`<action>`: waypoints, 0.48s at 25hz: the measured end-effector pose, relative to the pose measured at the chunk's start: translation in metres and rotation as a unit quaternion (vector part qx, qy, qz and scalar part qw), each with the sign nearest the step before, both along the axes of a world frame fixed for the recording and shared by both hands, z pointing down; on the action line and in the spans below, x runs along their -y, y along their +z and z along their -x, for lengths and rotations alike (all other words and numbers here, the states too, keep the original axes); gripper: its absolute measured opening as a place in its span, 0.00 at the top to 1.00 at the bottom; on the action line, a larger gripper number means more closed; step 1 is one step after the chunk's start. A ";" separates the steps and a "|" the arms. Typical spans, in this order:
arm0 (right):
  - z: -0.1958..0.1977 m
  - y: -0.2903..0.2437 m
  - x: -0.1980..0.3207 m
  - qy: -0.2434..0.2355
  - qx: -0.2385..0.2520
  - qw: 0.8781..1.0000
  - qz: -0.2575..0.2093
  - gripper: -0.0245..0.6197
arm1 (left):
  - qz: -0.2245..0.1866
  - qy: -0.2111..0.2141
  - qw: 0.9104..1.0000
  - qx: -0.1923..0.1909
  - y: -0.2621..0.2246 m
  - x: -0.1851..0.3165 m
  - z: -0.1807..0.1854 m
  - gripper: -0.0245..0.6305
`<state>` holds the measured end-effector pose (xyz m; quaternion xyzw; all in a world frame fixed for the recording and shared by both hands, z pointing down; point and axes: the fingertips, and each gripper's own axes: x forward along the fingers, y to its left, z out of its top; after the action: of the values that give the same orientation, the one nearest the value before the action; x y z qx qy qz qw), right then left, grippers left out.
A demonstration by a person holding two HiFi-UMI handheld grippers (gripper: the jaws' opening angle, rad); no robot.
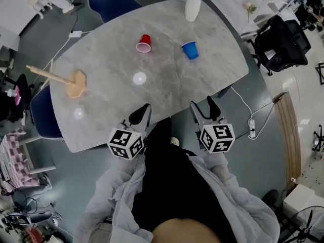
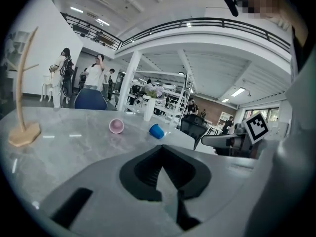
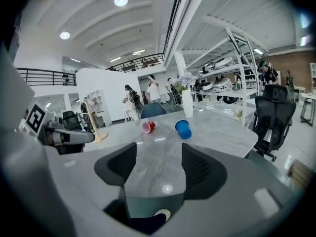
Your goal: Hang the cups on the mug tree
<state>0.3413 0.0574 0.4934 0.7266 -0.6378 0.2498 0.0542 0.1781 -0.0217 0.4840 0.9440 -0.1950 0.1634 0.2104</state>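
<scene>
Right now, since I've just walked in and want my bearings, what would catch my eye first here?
A red cup and a blue cup lie on their sides on the far half of the grey table. The wooden mug tree stands bare at its left end.

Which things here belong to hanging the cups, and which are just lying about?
For the job: red cup, blue cup, mug tree.
Just around: vase of flowers, black office chair.
</scene>
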 end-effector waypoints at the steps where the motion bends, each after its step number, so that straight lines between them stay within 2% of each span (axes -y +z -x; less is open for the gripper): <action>1: -0.006 0.001 0.008 0.002 -0.004 1.000 0.002 0.53 | 0.000 0.001 1.000 0.001 0.001 0.009 -0.004 0.97; 12: -0.068 0.029 0.085 0.012 -0.047 0.998 0.041 0.53 | 0.013 -0.012 1.000 0.013 0.017 0.101 -0.040 0.97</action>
<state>0.4097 -0.0280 0.5222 0.7426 -0.6148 0.2416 0.1108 0.2177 -0.1224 0.5009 0.9367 -0.2065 0.1755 0.2216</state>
